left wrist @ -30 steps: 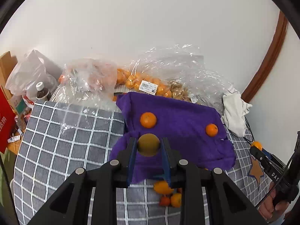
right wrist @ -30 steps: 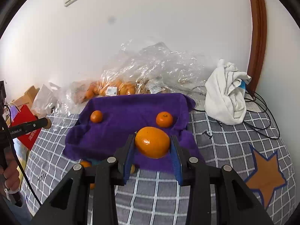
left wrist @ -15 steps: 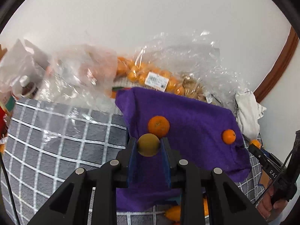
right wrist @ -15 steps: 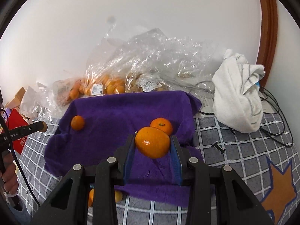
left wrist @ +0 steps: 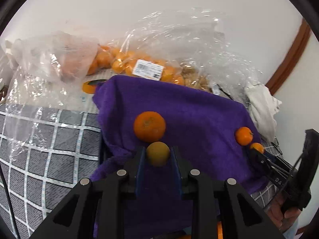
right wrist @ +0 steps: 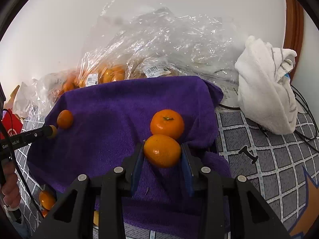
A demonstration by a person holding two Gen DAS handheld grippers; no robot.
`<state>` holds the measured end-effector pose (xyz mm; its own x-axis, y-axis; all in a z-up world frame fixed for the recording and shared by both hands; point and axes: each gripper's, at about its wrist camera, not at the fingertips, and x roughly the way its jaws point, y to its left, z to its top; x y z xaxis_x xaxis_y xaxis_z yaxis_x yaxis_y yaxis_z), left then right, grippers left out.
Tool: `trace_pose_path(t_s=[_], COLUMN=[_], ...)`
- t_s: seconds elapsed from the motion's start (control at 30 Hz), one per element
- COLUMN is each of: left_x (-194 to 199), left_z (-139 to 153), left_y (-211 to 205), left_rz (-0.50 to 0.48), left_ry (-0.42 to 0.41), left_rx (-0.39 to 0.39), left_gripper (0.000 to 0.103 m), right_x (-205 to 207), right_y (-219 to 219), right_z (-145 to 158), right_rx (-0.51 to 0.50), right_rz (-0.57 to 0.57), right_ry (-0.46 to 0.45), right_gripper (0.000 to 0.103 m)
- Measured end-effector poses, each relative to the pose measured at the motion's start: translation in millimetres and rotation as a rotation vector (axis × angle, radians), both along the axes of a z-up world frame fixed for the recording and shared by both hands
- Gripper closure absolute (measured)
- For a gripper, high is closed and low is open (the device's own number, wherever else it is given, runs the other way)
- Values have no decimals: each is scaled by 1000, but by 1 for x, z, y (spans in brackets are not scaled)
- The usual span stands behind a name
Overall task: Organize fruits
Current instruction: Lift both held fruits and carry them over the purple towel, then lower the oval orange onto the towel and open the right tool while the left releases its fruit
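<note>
Both grippers hang over the purple towel (right wrist: 111,107), and each one has a fruit. The left gripper (left wrist: 158,157) is squeezed nearly shut on a small, dull yellow-green fruit (left wrist: 158,153). The right gripper (right wrist: 162,152) is closed on a bigger orange mandarin (right wrist: 161,150), with its jaws standing a bit wider because that fruit is fatter.

Two more mandarins already sit on the towel. One (left wrist: 149,126) lies just past the small fruit in the left gripper. The other (right wrist: 167,123) lies just past the right gripper's mandarin, near the towel's right edge.

I think the job now is to set each held fruit down on the towel beside its neighbour. To do it well, bring each one low until it rests on the soft cloth, then let go slowly — round fruit rolls. Leave a little gap, so the fruit already there does not get bumped off the edge.

The right wrist view shows things the left one misses: a white cloth (right wrist: 267,91) lying off the towel's right side, black cables beside it, and a loose mandarin (right wrist: 46,199) on the checked table cover below the towel's left corner. The left wrist view shows the bag of small oranges (left wrist: 127,63) behind the towel more clearly, and a hand (left wrist: 283,213) holding the right gripper.
</note>
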<state>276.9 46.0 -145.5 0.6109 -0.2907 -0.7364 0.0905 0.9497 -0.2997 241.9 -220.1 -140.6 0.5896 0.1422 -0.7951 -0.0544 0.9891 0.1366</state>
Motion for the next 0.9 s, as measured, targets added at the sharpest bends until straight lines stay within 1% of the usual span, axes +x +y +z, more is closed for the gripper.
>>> trace_pose_path(t_s=[0.07,0.13,0.23,0.3,0.53,0.63,0.67,0.73,0.77,0.9], left_x=[0,1,2,3,2,1,0,-4,-5,-14], left_z=[-3,-9,-13,-14,-15,-15,-14,-11,-11,-3], left_y=[-2,-3,-4,-5,-6,-7,-7,-7,-8,-17], left_rz=[4,1,6,7,14,21,26,38,44,63], left_ry=[-8,9,13,6,-7,-10,-13,-32,-42,-87], left_rx=[1,3,26,47,68,69,68,52,55,128], left_gripper=[78,78,78,78,78,77,75,66,59,58], right_x=[0,0,0,1,-1,-3,-3,-6,-8,-16], right_y=[1,2,5,5,7,6,5,7,7,8], right_z=[-3,-6,-12,-15,-17,-16,-15,-13,-11,0], right_rx=[-3,-12,-23,-34,-66,-53,-49,-57,-68,-94], right_rz=[1,4,14,16,18,19,22,23,15,-5], right_ry=[0,6,16,13,7,6,9,3,-2,-40], right_gripper=[67,67,67,66,66,65,63,62,61,60])
